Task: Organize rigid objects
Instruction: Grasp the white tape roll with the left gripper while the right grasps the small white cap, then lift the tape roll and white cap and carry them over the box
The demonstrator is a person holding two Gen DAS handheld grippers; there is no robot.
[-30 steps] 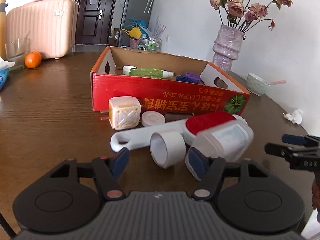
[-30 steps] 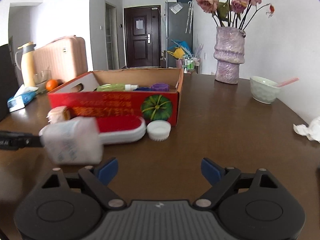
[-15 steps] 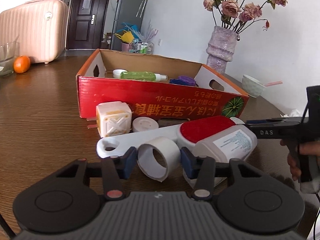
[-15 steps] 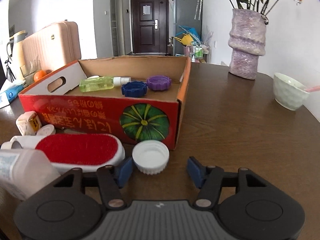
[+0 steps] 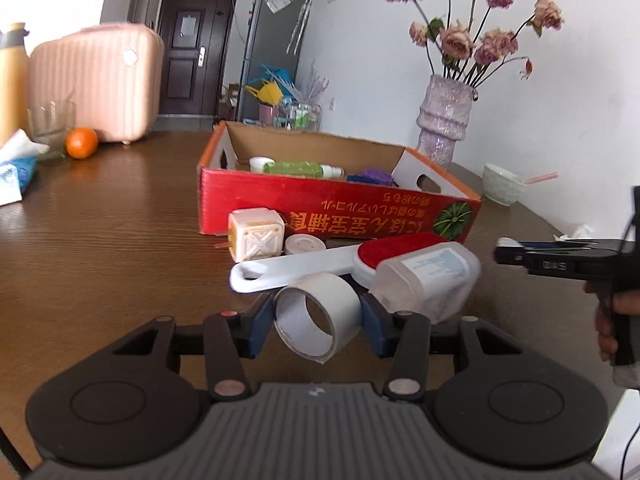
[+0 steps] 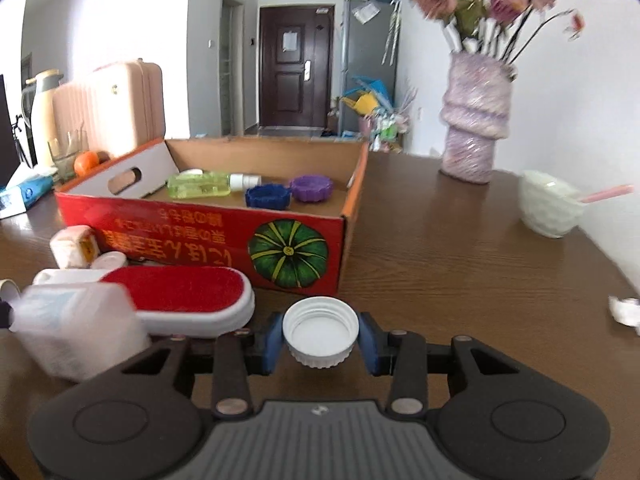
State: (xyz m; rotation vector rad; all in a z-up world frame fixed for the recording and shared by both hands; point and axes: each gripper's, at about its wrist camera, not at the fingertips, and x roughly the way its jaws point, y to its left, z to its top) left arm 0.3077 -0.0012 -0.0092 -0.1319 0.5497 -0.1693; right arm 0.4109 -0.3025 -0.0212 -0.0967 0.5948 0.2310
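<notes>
My left gripper (image 5: 318,322) is shut on a white tape roll (image 5: 320,316) and holds it just above the table. My right gripper (image 6: 320,338) is shut on a white jar lid (image 6: 320,330), lifted slightly. A red cardboard box (image 5: 336,216) stands beyond, also in the right wrist view (image 6: 200,236); it holds a green bottle (image 6: 200,185), a blue lid (image 6: 267,197) and a purple lid (image 6: 311,188). In front of it lie a red lint brush (image 5: 316,266), a clear plastic jar (image 5: 428,280), a cream cube (image 5: 256,238) and a small white lid (image 5: 305,245).
A purple vase with flowers (image 5: 442,120) and a white bowl (image 5: 502,188) stand right of the box. A pink case (image 5: 94,84), a glass (image 5: 52,128), an orange (image 5: 81,143) and a tissue pack (image 5: 16,172) are at far left. Crumpled paper (image 6: 624,310) lies right.
My left gripper closed on the tape roll and raised it. My right gripper moved in around the white jar lid, closed on it and lifted it.
</notes>
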